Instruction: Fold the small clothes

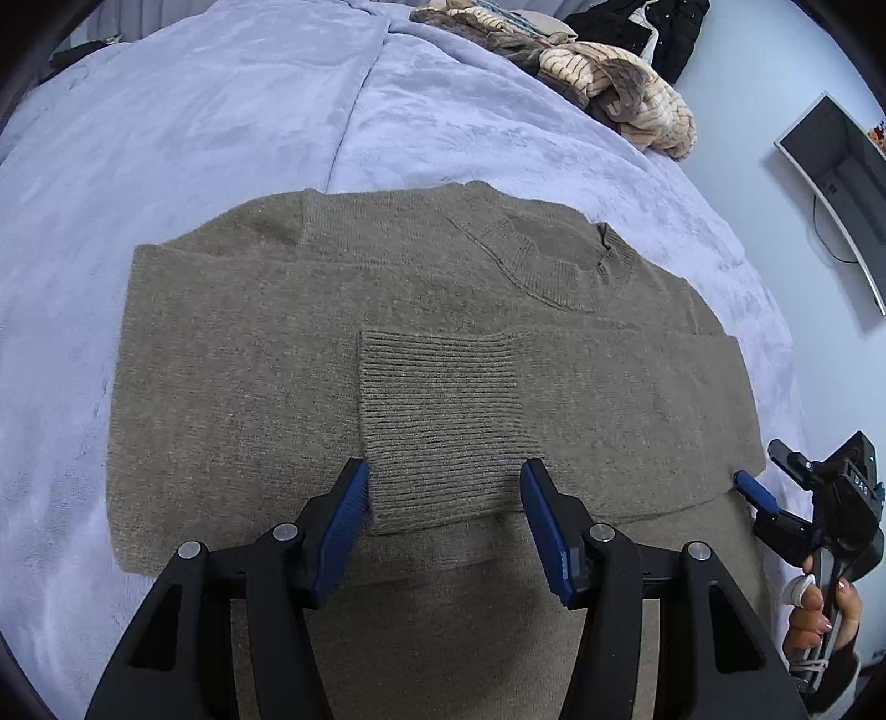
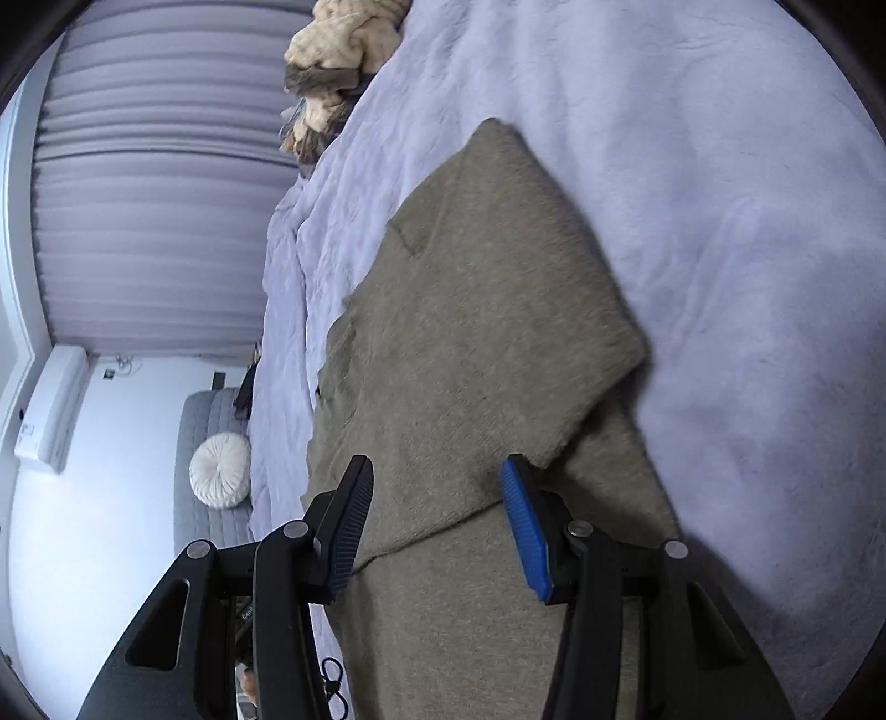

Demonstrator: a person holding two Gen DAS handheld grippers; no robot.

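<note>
An olive-grey knit sweater (image 1: 288, 354) lies flat on a lavender blanket (image 1: 221, 122), collar at the far right, sleeves folded across the body. A ribbed cuff (image 1: 443, 421) lies on top at the middle. My left gripper (image 1: 446, 490) is open, its blue pads on either side of the cuff's near end, holding nothing. My right gripper (image 2: 437, 498) is open above the sweater (image 2: 470, 332) near the folded sleeve's edge. It also shows in the left wrist view (image 1: 758, 493) at the sweater's right edge, held by a hand.
A pile of beige and brown fuzzy clothes (image 1: 626, 94) lies at the blanket's far right; it shows in the right wrist view (image 2: 338, 61) too. Black clothing (image 1: 659, 27) lies behind it. A monitor (image 1: 841, 183) stands at the right. A grey couch with a white cushion (image 2: 220, 471) stands beside the bed.
</note>
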